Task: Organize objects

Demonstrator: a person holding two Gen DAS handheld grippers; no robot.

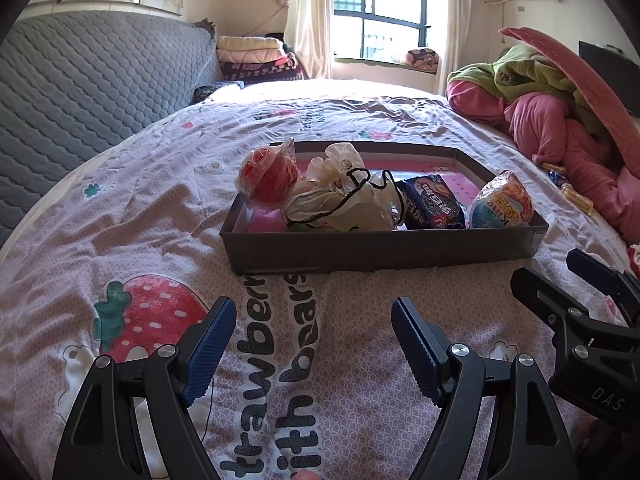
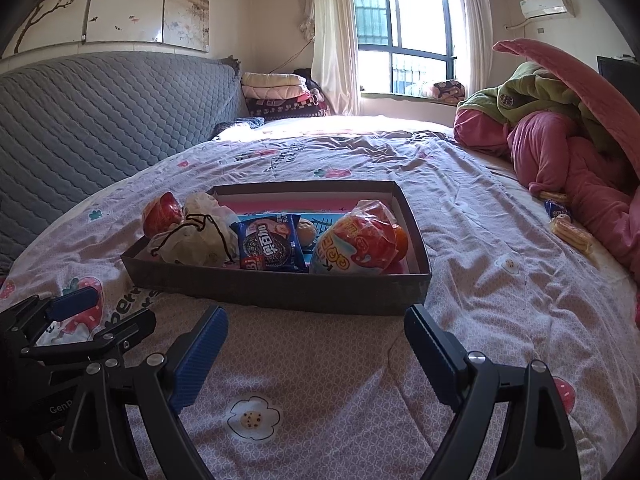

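A shallow dark cardboard box (image 1: 360, 250) (image 2: 280, 288) lies on the bed and holds several snacks. In it are a red wrapped ball (image 1: 267, 178) (image 2: 162, 212), a white drawstring bag (image 1: 344, 200) (image 2: 196, 236), a blue cookie packet (image 1: 434, 202) (image 2: 270, 242) and a round egg-shaped pack (image 1: 502, 204) (image 2: 358, 242). My left gripper (image 1: 314, 312) hovers open in front of the box, nothing between its fingers. My right gripper (image 2: 316, 322) is open too, just short of the box's near wall. Loose snacks (image 2: 568, 228) (image 1: 568, 188) lie far right by the bedding.
The bedspread (image 2: 480, 280) with strawberry print stretches all around the box. A pile of pink and green blankets (image 2: 560, 128) fills the right side. A grey quilted headboard (image 2: 100, 120) stands on the left, folded blankets (image 2: 276, 92) behind it, a window at the back.
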